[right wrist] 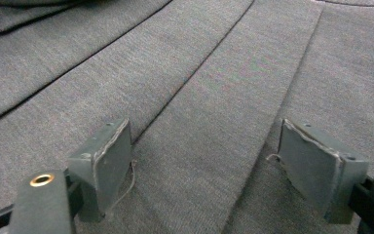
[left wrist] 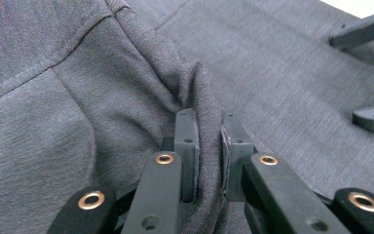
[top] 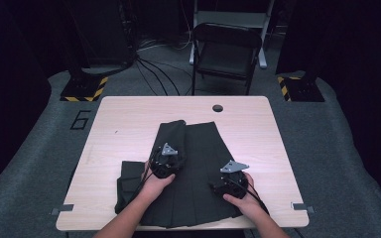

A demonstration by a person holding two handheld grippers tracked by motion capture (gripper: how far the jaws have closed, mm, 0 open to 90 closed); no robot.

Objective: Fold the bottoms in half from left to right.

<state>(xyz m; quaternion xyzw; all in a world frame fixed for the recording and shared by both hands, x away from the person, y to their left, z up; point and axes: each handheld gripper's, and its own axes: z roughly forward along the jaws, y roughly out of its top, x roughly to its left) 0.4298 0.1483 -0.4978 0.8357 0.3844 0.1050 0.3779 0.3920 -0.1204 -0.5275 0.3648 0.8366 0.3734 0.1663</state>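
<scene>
Your left gripper (left wrist: pixel 208 146) pinches a raised fold of the dark pleated skirt (top: pixel 198 168), jaws pressed close with the cloth bunched between them. The skirt lies spread on the near half of the table (top: pixel 129 119), its left part folded over. Your right gripper (right wrist: pixel 204 161) stands spread wide over the flat pleats, nothing between its jaws. In the high view both of your hands rest on the skirt, left (top: pixel 155 186) and right (top: pixel 243 201).

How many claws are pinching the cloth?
1. The left claw is shut on a fold of the cloth, left of its middle. The right claw is open over the pleats.
</scene>
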